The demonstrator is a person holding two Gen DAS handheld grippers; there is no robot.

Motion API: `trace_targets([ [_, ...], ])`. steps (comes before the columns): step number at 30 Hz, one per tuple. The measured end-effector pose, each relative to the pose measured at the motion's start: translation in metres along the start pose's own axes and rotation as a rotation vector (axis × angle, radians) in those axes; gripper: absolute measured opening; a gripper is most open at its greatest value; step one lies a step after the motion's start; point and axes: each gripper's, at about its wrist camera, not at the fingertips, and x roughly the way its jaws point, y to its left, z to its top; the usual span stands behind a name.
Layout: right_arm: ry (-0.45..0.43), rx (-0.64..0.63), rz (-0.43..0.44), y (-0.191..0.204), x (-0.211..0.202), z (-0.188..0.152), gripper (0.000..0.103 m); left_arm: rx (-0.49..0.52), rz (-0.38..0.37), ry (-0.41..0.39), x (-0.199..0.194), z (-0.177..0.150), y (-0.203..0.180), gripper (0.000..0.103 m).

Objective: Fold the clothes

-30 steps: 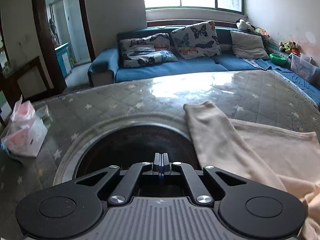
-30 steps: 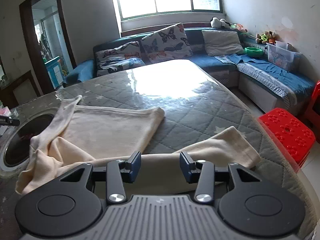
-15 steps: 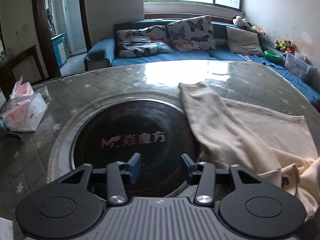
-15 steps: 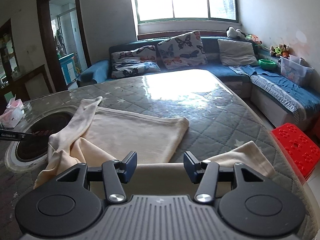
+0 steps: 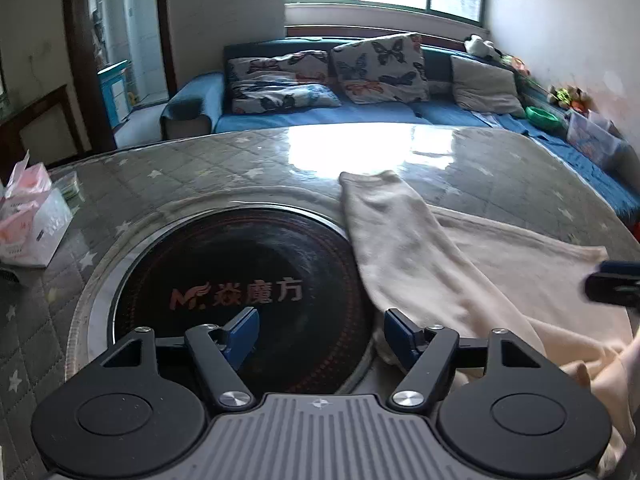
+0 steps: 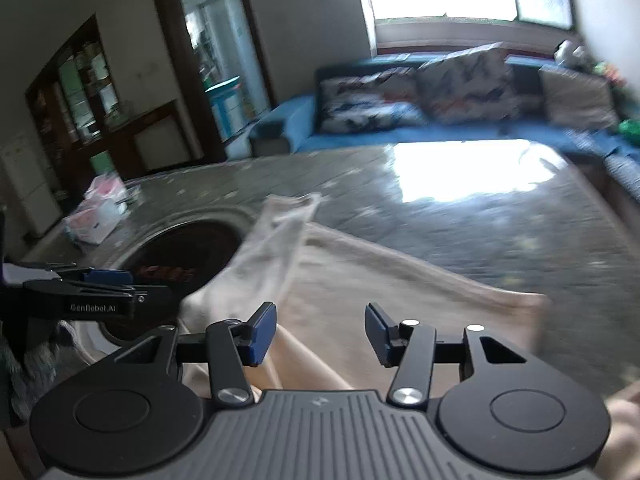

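Observation:
A cream long-sleeved garment (image 5: 472, 264) lies on the quilted table, one sleeve (image 5: 384, 208) stretched toward the far side beside the round black cooktop. It also shows in the right wrist view (image 6: 360, 280), blurred. My left gripper (image 5: 320, 336) is open and empty, low over the cooktop's near edge, with its right finger next to the garment's bunched edge. My right gripper (image 6: 320, 336) is open and empty above the garment's near part. The left gripper also shows side-on in the right wrist view (image 6: 100, 292).
A round black cooktop (image 5: 224, 292) with a logo is set into the table (image 5: 200, 176). A pink tissue pack (image 5: 28, 216) lies at the table's left. A blue sofa with butterfly cushions (image 5: 360, 76) stands behind. A doorway is at the far left.
My left gripper opened from shut and drew back over the cooktop. My right gripper swung left toward the sleeve and the left gripper, staying open.

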Motion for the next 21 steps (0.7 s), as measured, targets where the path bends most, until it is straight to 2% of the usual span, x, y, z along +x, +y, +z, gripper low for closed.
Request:
trace_targets([
  [3, 0.043, 0.015, 0.048, 0.007, 0.031, 0.01, 0.05, -0.031, 0.016, -0.014, -0.001, 0.002, 0.01, 0.092],
  [7, 0.091, 0.027, 0.074, 0.015, 0.071, 0.021, 0.05, -0.055, 0.021, -0.035, -0.005, 0.002, 0.022, 0.102],
  [17, 0.13, 0.073, 0.047, 0.012, 0.141, 0.05, 0.044, -0.116, 0.049, -0.048, -0.011, -0.007, 0.045, 0.103],
  [19, 0.128, 0.064, 0.037, 0.013, 0.15, 0.055, 0.039, -0.132, 0.058, -0.043, -0.011, -0.01, 0.05, 0.103],
  [21, 0.131, 0.056, 0.031, 0.016, 0.156, 0.059, 0.024, -0.147, 0.069, -0.038, -0.011, -0.012, 0.057, 0.103],
])
